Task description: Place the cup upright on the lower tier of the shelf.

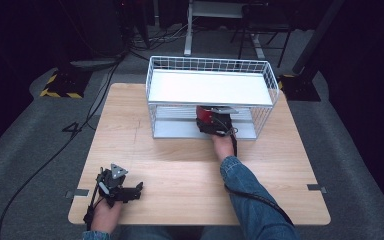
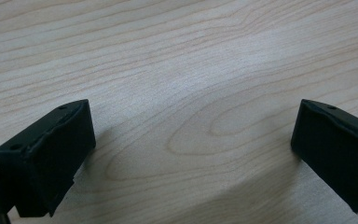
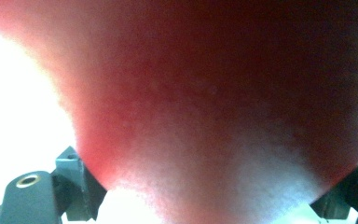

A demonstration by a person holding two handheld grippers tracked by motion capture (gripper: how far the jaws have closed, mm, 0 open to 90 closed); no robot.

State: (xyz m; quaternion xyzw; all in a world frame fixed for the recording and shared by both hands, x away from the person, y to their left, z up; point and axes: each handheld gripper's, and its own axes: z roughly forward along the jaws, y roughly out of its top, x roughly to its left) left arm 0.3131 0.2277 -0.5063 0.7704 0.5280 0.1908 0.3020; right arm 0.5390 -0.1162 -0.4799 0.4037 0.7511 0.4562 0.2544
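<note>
1. Right gripper point(image 1: 211, 121) reaches into the lower tier of the wire rack point(image 1: 265, 80), jaws clamped on a red object point(image 3: 205, 102).
2. Red object's long axis: blurred, cannot tell.
3. Left gripper point(image 1: 125, 190) rests on the table point(image 1: 180, 170), jaws wide, empty.
</note>
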